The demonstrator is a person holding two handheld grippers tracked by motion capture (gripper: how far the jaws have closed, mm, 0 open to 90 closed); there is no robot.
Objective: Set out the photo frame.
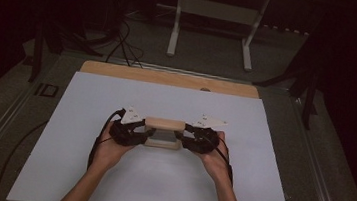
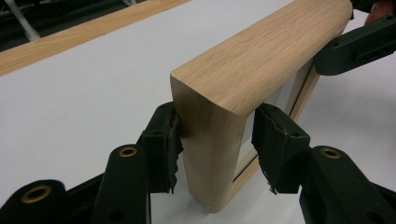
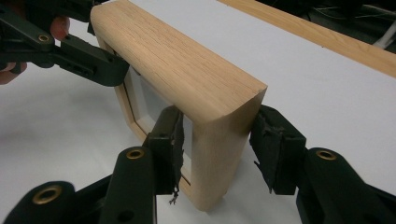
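White table (image 1: 107, 183), frame (image 1: 165, 124) between tongs (image 1: 139, 132)

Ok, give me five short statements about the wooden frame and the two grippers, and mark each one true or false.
1. The wooden frame stands upright on its edge on the white sheet. True.
2. The left gripper has its jaws on either side of one upright side of the frame. True.
3. The right gripper hangs well away from the frame. False: its jaws sit on either side of the frame's other upright side.
4. The frame lies flat on bare wood. False: it stands on the white sheet; the wooden tabletop shows as a strip at the far edge.
5. Each gripper is held in one of the person's hands, at opposite ends of the frame. True.
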